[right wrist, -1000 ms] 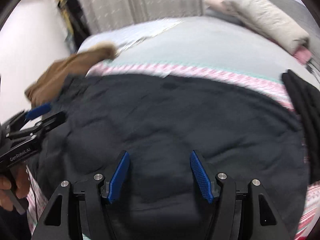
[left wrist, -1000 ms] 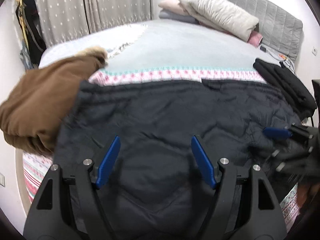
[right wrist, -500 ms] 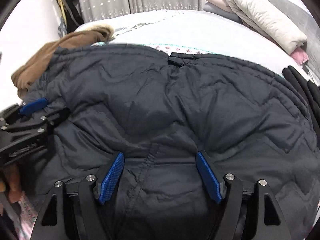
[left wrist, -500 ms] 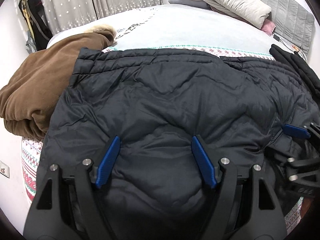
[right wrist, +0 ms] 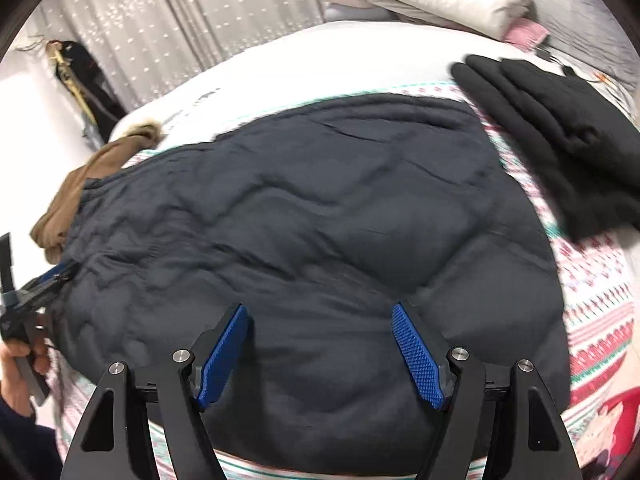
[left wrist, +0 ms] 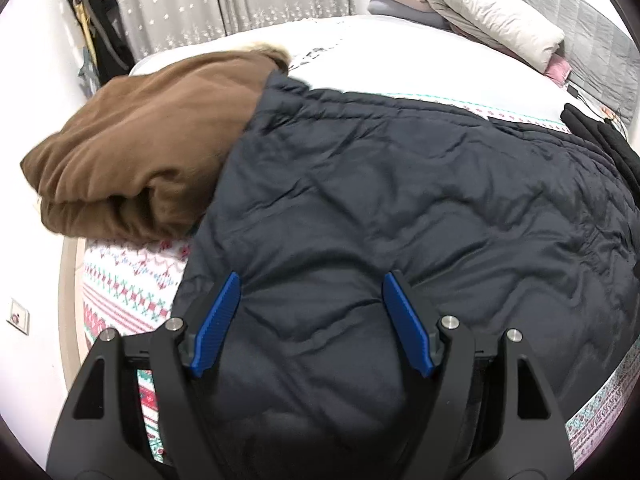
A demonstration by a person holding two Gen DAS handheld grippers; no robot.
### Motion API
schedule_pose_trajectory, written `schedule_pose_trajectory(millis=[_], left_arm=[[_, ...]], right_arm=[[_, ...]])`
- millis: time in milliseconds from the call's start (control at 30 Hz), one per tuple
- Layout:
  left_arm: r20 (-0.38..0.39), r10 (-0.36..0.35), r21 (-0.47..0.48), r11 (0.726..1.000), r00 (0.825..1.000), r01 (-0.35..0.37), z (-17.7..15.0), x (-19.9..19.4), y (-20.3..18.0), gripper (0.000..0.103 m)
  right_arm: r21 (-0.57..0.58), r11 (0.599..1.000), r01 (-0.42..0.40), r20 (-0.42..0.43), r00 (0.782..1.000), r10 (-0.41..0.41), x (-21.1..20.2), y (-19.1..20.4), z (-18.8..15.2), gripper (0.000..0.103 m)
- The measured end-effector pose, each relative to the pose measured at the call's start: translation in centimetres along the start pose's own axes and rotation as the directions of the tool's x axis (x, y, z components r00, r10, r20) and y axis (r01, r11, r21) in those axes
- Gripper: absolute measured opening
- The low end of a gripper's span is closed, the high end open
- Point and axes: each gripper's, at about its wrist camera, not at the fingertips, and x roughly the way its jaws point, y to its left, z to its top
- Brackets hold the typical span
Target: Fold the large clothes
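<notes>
A large dark quilted jacket (left wrist: 400, 200) lies spread flat on the bed and fills both views (right wrist: 300, 208). My left gripper (left wrist: 311, 280) hovers open over the jacket's left part, with nothing between its blue pads. My right gripper (right wrist: 319, 308) hovers open over the jacket's near right part, and it too holds nothing. In the right wrist view the left gripper (right wrist: 48, 276) shows at the far left edge by the jacket's side, held by a hand (right wrist: 20, 360).
A folded brown garment (left wrist: 140, 152) lies left of the jacket, partly under its edge. Folded black clothing (right wrist: 560, 140) sits to the right. A patterned blanket (right wrist: 592, 300) covers the bed. Pillows (left wrist: 488, 20) and a grey headboard (left wrist: 600, 40) are at the far end.
The jacket's far edge came to lie farther up the bed. The left view swung left and the right gripper left it. The right view swung right, and its jaws widened slightly.
</notes>
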Motion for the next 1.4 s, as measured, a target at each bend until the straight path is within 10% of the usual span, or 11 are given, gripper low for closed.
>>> schedule_pose_trajectory(millis=[400,767,1167,1400], left_arm=[[0.054,-0.069,0.044,0.997,0.996,0.067,-0.5,-4.1,-2.2,0.075],[0.054,-0.162,0.268,0.953,0.985,0.142,-2.2,-6.1,-12.2,0.075],[0.032,-0.016,0.423,0.906,0.999,0.001,1.0,-1.6,-19.9,0.075],[-0.042,0.056,0.364,0.931,0.998,-0.036,7.0,2.4,-21.5,0.075]], right_arm=[[0.202,0.979,-0.035,0.031,0.999,0.030,-4.7,-3.4,-2.6,0.076],[0.519,0.828,-0.214,0.009,0.969,0.245,-5.0,-8.1,-7.3,0.076],[0.630,0.723,-0.282,0.025,0.938,0.345,-2.2,-8.3,-9.4,0.076],[0.681,0.670,-0.295,0.046,0.931,0.362,-1.4,-8.6,-8.8,0.076]])
